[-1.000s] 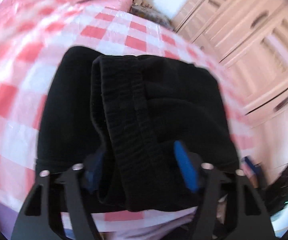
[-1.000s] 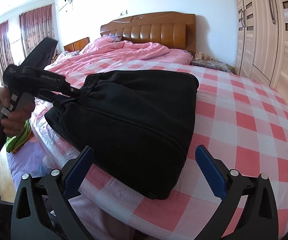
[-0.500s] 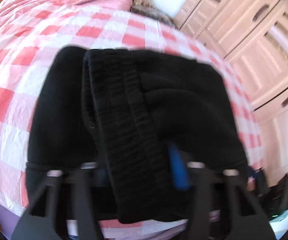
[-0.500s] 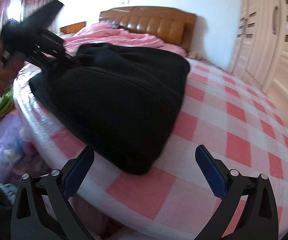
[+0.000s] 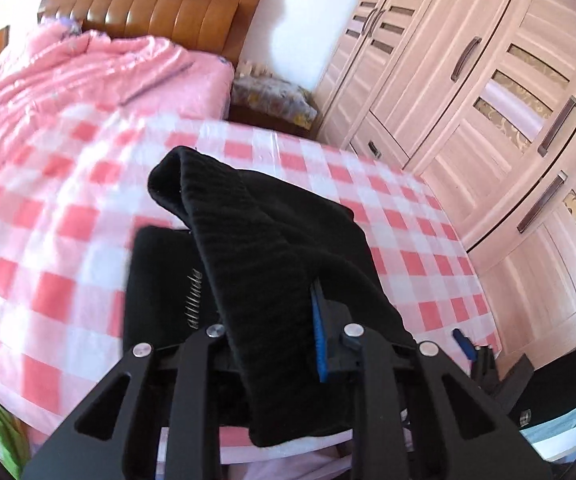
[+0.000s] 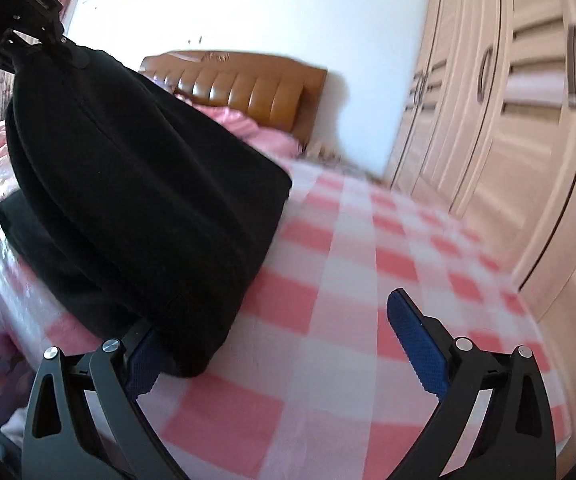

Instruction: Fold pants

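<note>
The black pants (image 5: 272, 264) lie folded near the front edge of the pink checked bed (image 5: 56, 248). My left gripper (image 5: 272, 332) is shut on the ribbed waistband end and holds it lifted off the lower layer. In the right wrist view the pants (image 6: 136, 200) hang as a raised flap from the left gripper (image 6: 32, 36) at the top left. My right gripper (image 6: 276, 344) is open, its left pad (image 6: 144, 364) under the front corner of the pants, its right pad over the bedsheet (image 6: 367, 280).
A wooden headboard (image 5: 156, 12) and a pink duvet (image 5: 88, 76) are at the far end of the bed. A nightstand (image 5: 272, 96) stands beside it. A tall wardrobe (image 5: 487, 112) runs along the right. A dark object (image 5: 551, 392) sits on the floor at lower right.
My left gripper has lifted the waistband end of the pants up off the bed. My right gripper has moved forward and left, up to the front corner of the pants.
</note>
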`<control>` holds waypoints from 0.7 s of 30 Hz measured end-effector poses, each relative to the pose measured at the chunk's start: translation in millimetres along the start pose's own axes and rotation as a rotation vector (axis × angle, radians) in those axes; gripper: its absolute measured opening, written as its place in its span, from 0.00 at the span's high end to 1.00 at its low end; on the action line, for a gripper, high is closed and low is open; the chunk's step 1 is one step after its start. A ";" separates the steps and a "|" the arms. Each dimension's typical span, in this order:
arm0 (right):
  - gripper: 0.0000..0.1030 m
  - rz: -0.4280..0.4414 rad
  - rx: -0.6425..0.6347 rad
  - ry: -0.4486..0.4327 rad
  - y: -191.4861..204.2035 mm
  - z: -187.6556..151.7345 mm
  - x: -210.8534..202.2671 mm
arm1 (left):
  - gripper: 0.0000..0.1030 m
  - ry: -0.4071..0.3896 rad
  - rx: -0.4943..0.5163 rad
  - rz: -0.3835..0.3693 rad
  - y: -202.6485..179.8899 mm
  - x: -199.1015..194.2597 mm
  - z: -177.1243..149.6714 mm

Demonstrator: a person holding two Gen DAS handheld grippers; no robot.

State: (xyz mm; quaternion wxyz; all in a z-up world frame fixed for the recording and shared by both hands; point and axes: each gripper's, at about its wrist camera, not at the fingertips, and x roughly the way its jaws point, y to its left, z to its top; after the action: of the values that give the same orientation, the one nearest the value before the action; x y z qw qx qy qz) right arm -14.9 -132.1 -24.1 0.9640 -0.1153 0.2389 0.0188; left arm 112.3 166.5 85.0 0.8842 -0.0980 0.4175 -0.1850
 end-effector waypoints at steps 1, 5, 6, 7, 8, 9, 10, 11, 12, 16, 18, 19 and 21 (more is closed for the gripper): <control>0.07 0.010 -0.011 -0.009 3.7 4.0 0.3 | 0.79 -0.003 -0.009 0.009 5.7 -3.3 0.6; 0.06 0.060 -0.048 -0.003 20.6 12.2 8.7 | 0.79 0.035 -0.108 0.062 58.8 4.1 -11.8; 0.06 0.067 -0.052 0.006 22.9 12.3 12.4 | 0.79 0.066 -0.138 0.081 77.3 15.1 -19.7; 0.06 0.073 -0.060 0.020 25.7 11.6 16.6 | 0.79 0.087 -0.155 0.086 86.9 22.9 -25.1; 0.06 0.075 -0.067 0.030 27.9 11.0 18.4 | 0.79 0.111 -0.179 0.086 98.0 32.4 -31.9; 0.06 0.073 -0.071 0.046 28.3 9.2 22.5 | 0.79 0.128 -0.197 0.084 106.3 40.9 -38.2; 0.06 0.071 -0.070 0.059 28.7 7.5 24.7 | 0.79 0.138 -0.203 0.084 114.0 49.3 -44.6; 0.06 0.068 -0.065 0.076 29.1 5.3 24.6 | 0.78 0.131 -0.211 0.074 120.6 52.9 -48.7; 0.06 0.075 -0.054 0.096 25.9 3.2 28.5 | 0.78 0.124 -0.233 0.049 127.2 53.0 -51.4; 0.06 0.160 -0.035 0.116 20.5 2.0 22.0 | 0.62 0.116 -0.229 0.060 128.0 47.6 -59.2; 0.06 0.301 -0.019 0.112 13.9 5.1 9.7 | 0.26 0.102 -0.183 0.147 120.1 42.7 -61.1; 0.06 0.347 -0.016 0.107 10.7 6.3 3.8 | 0.22 0.073 -0.144 0.203 114.8 34.3 -62.4; 0.05 0.415 -0.005 0.078 3.6 11.4 -10.4 | 0.17 0.047 -0.094 0.249 107.7 23.8 -61.5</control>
State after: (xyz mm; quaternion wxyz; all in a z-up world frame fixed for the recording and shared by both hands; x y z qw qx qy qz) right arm -19.2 -125.7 -10.2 0.9292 -0.0667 0.2945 0.2130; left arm 105.0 253.9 -5.9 0.8848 -0.0827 0.4551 -0.0564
